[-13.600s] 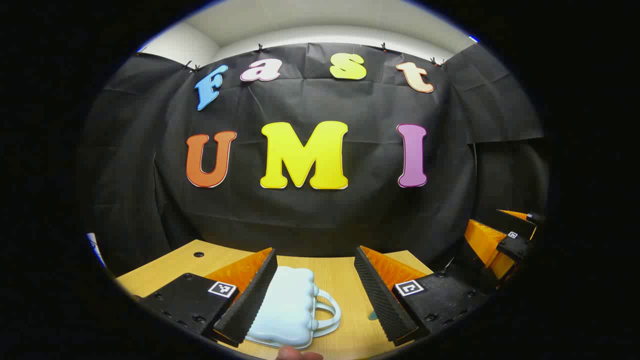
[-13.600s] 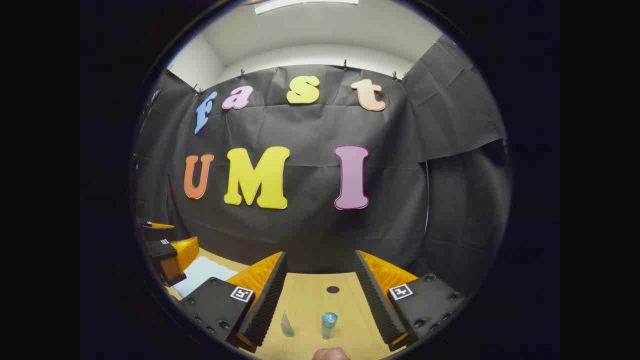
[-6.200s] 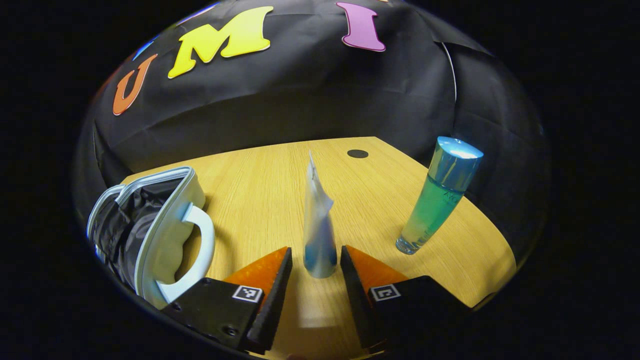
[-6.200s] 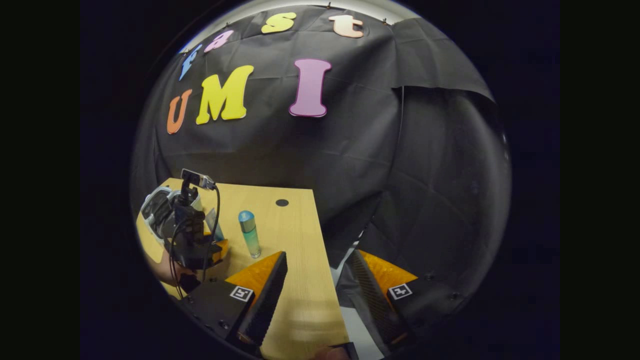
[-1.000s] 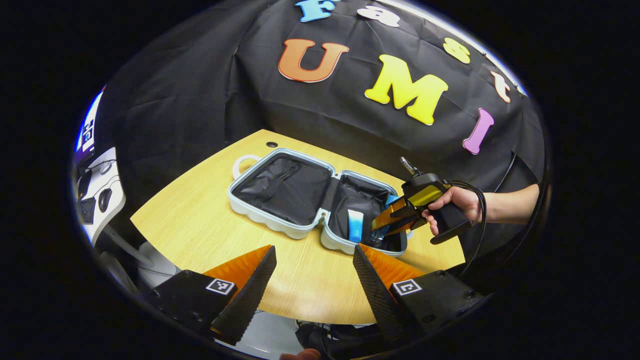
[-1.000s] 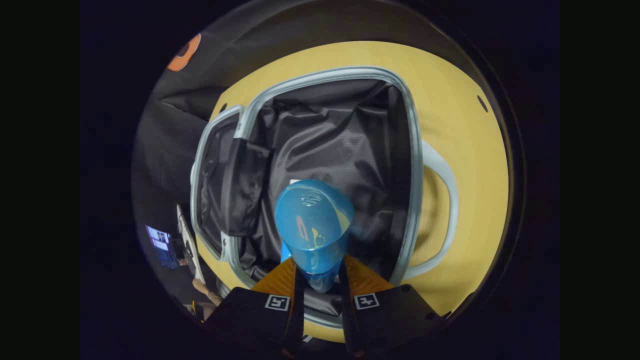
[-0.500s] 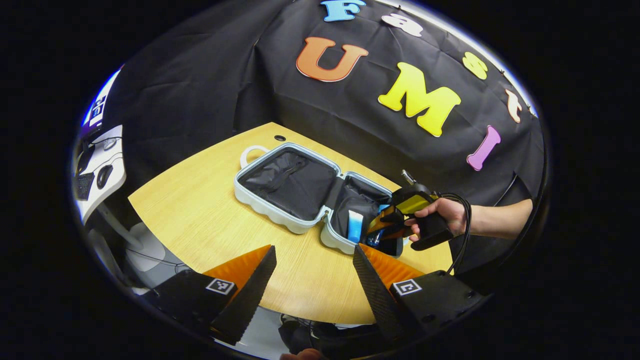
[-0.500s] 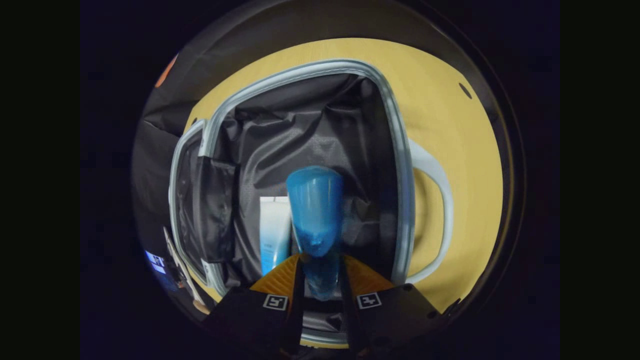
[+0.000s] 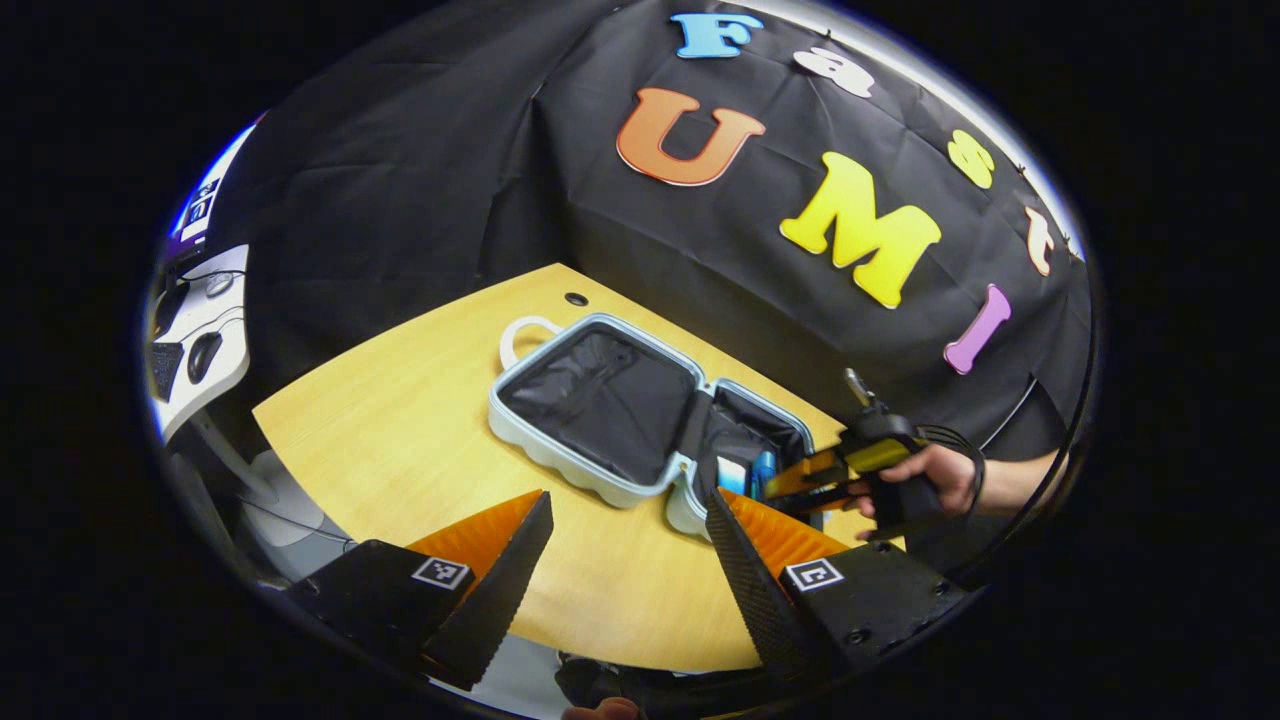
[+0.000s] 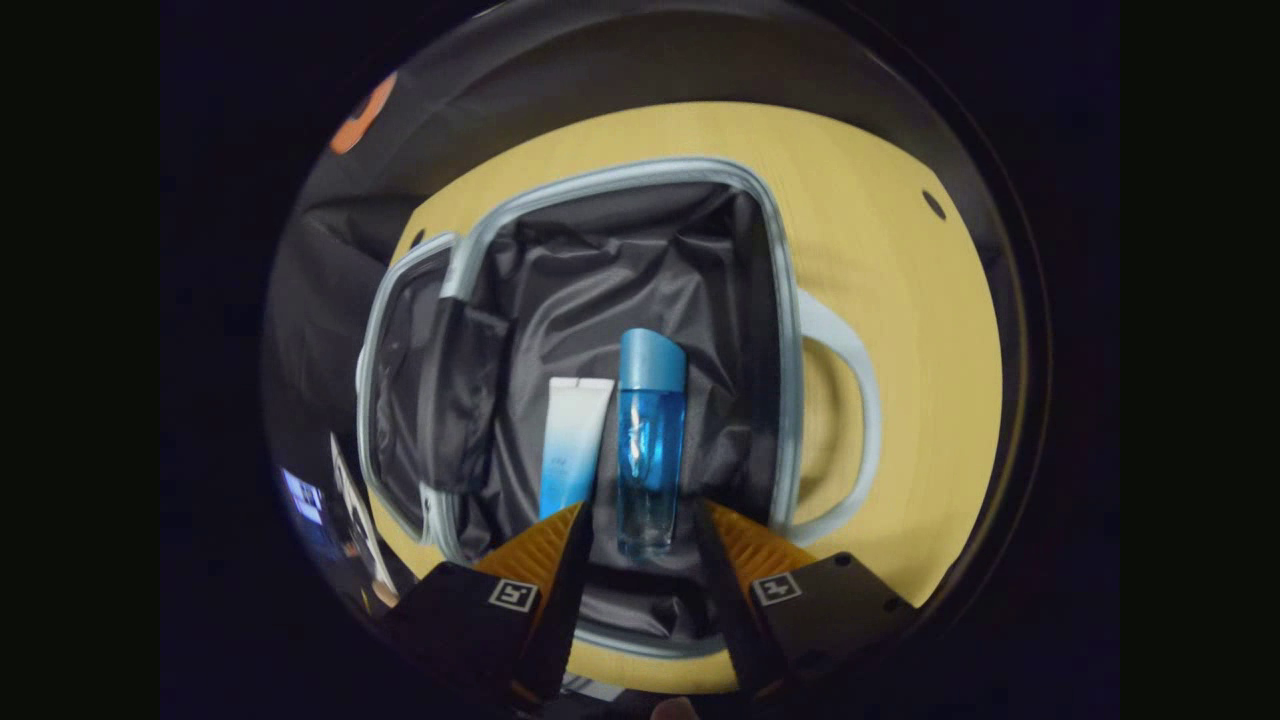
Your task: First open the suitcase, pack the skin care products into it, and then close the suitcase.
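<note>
Seen from the left gripper view: suitcase [image 9: 640, 420] lying open flat on the worktop [image 9: 400, 440], both halves lined in dark fabric. Left tool [image 9: 625, 560] held apart from the suitcase, above the near edge of the worktop, fingers spread wide with nothing between them, same as half a second ago. At the right end of the suitcase, right tool [image 9: 790, 488] held by a hand [image 9: 940, 478], tips at the rim of the right half.

Seen from the right gripper view: inside the right half of the suitcase [image 10: 640, 250], tube [image 10: 572, 445] lying flat, and bottle [image 10: 648, 440] just to its right, side by side and touching or nearly so. Bottle now resting on the lining, cap pointing away from the camera; half a second ago still clamped and tilted up between the fingers. Right tool [image 10: 640, 560] now released, fingers apart on both sides of the bottle's base, not pressing on it. Suitcase handle [image 10: 850, 420] lying on the worktop at the right of the rim.
</note>
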Available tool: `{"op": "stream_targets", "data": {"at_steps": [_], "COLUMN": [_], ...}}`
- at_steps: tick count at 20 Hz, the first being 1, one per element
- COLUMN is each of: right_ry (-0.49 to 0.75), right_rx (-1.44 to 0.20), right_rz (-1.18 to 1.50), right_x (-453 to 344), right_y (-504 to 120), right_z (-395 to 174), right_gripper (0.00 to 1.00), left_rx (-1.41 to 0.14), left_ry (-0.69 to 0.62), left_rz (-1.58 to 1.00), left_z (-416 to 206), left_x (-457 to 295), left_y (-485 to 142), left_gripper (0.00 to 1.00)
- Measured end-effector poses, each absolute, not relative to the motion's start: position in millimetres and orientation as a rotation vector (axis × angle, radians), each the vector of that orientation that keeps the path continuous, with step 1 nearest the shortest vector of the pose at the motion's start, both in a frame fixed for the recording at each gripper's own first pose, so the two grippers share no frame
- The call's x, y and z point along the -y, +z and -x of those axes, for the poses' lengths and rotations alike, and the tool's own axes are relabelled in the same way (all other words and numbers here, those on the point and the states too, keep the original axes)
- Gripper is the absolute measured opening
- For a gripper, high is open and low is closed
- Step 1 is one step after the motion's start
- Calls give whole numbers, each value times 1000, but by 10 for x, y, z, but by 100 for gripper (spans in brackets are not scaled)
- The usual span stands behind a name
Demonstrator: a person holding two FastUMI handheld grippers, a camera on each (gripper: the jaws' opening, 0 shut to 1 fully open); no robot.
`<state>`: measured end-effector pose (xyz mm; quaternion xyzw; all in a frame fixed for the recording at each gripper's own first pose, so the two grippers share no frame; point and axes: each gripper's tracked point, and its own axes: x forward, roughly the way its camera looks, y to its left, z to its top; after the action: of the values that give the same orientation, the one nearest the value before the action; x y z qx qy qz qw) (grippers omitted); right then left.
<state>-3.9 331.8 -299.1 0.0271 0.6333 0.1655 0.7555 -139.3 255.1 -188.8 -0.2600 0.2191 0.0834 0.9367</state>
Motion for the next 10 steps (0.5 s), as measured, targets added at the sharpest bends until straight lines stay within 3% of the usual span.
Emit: {"op": "stream_targets", "data": {"at_steps": [1,2,4,6,10], "right_ry": [401,436,502,544,554], "right_rx": [-1314,-1243,-1095,-965,-884], "right_rz": [-30,4,67,107,87], "right_x": [-3272,-3243,-3126,-3004,-2634], "right_y": [-2841,-2702,-2394,-2118,-1812], "right_z": [3,-31,-77,-89,81], "right_gripper": [66,68,66,72,72], "left_rx": [-435,-417,-379,-352,-412], "left_ry": [179,186,195,208,248], "left_rz": [547,567,647,750,801], "left_z": [1257,1117,780,382,-176], "left_x": [-2757,-2973,-3391,-3768,-4292], "left_y": [-1929,-1961,-2011,-2133,-2567], "left_gripper": [99,99,99,99,98]}}
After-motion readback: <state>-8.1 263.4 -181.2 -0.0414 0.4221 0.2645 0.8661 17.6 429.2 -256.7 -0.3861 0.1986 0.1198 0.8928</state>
